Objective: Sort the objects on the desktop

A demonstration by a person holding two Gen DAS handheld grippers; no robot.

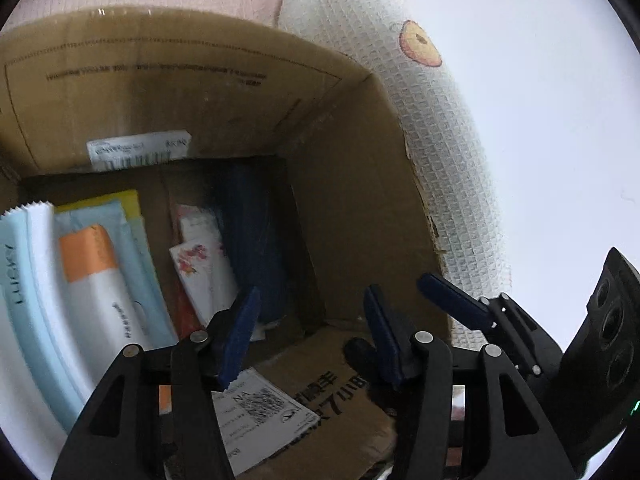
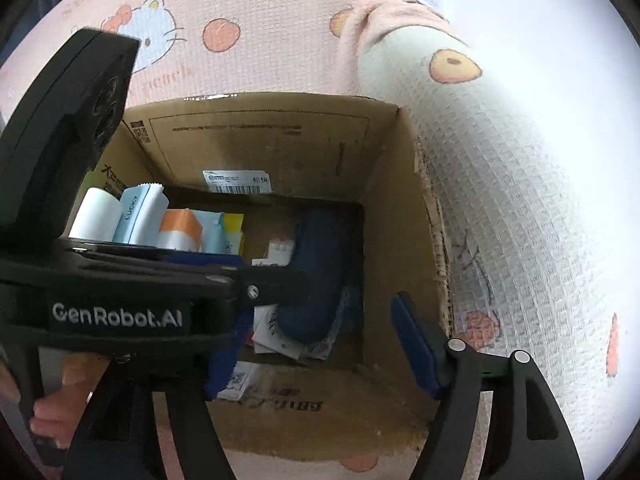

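Note:
An open cardboard box (image 1: 360, 200) (image 2: 280, 148) holds the sorted items. At its left stand a light blue packet (image 1: 24, 280) (image 2: 134, 216) and a white tube with an orange cap (image 1: 96, 280) (image 2: 180, 228). A floral paper packet (image 1: 204, 276) and a dark blue case (image 1: 256, 240) (image 2: 316, 272) lie further right. My left gripper (image 1: 312, 340) hangs open over the box's near side, nothing between its blue pads. My right gripper (image 2: 320, 356) is open and empty too, above the box's near right part; its left finger is partly hidden behind the other tool's black housing (image 2: 120, 312).
A person in pink cartoon-print clothing (image 2: 240, 20) sits behind the box, a white waffle-knit sleeve (image 1: 440, 140) (image 2: 520, 200) running along its right wall. A hand (image 2: 52, 408) grips the left tool. White tabletop (image 1: 560, 120) lies to the right. Shipping labels are stuck on the box.

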